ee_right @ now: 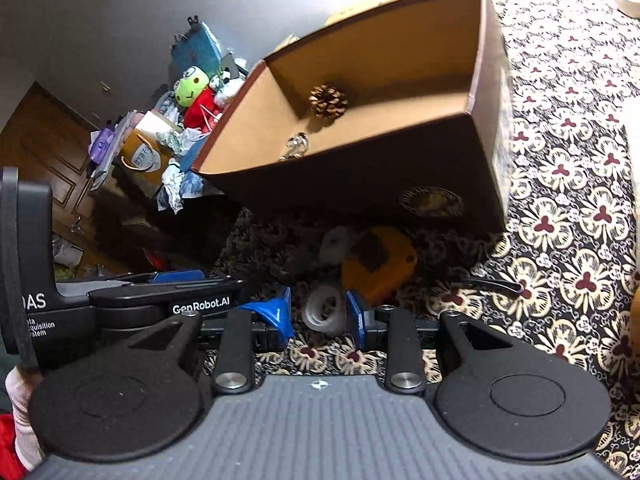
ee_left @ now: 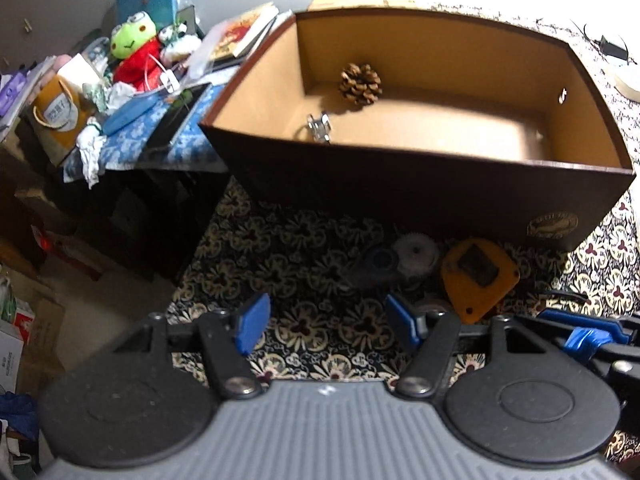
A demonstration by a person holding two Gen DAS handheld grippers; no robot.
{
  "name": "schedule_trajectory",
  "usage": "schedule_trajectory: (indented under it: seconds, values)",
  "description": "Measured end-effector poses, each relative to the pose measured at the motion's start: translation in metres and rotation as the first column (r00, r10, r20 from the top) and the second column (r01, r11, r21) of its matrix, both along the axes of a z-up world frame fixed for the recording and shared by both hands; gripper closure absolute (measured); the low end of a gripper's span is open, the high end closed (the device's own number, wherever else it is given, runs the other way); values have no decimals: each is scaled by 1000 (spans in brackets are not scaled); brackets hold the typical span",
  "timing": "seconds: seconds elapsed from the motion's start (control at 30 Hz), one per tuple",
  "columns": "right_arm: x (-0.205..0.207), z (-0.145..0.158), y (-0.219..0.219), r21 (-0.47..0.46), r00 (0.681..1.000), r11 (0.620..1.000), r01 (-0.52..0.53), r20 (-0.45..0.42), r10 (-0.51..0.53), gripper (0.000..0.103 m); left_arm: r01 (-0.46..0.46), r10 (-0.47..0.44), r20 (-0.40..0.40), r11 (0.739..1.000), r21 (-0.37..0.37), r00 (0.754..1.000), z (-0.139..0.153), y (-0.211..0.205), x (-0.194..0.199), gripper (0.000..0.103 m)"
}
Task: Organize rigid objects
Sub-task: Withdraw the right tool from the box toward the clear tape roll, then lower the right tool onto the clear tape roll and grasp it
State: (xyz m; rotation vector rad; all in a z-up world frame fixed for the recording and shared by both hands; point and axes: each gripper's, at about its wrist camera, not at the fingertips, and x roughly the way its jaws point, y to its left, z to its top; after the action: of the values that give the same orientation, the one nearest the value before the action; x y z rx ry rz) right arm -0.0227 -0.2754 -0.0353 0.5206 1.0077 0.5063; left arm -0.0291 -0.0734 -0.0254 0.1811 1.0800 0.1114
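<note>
The brown box (ee_left: 420,196) stands on the patterned worktop (ee_left: 304,240), holding a pinecone (ee_left: 360,83). Before it lie an orange piece (ee_left: 478,276) and gears. My left gripper (ee_left: 326,320) is spread, empty; my right gripper (ee_right: 320,314) pinches a pale ring (ee_right: 325,309).

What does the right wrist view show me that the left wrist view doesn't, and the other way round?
Only the right wrist view shows the right tool closed around a clear tape roll, plus the left tool's body with its GenRobot.AI label and a wooden door. Only the left wrist view shows the left tool open and empty over the floral cloth, and a dark blue round piece beside the white gear. Both show the brown box holding a pine cone and a metal clip, the orange tape measure, and the frog plush.
</note>
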Motion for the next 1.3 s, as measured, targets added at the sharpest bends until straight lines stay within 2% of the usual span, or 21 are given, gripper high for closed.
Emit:
schedule_trajectory:
  seconds: [0.27, 0.4, 0.53, 0.63, 0.77, 0.97, 1.1, 1.3]
  values:
    - [3, -14, -17, -8, 999, 1000, 20, -39, -20, 90, 7, -10, -79, 999, -34, 997, -24, 0, -1, 35]
    - [5, -19, -25, -9, 998, 1000, 26, -49, -26, 90, 13, -26, -99, 991, -135, 995, -30, 8, -5, 35]
    - [7, -26, -33, -3, 997, 999, 36, -62, -36, 90, 55, -76, -77, 967, -250, 994, -31, 12, -13, 33]
    - [7, -32, -40, 9, 996, 999, 43, -73, -42, 90, 99, -123, -66, 952, -290, 990, -36, 11, -20, 32]
    - [9, -39, -48, 38, 995, 998, 46, -89, -42, 90, 119, -148, -71, 943, -310, 986, -44, 9, -25, 32]
    - [8, -45, -46, 83, 995, 996, 25, -101, -16, 90, 176, -197, -36, 931, -319, 980, -45, 12, -25, 32]
    - [10, -43, -37, 100, 995, 995, 22, -95, -12, 90, 246, -260, -3, 918, -311, 966, -41, 18, -14, 32]
    - [19, -40, -21, 131, 992, 987, 87, -104, -74, 90, 344, -347, 47, 887, -309, 937, -33, 38, 15, 32]
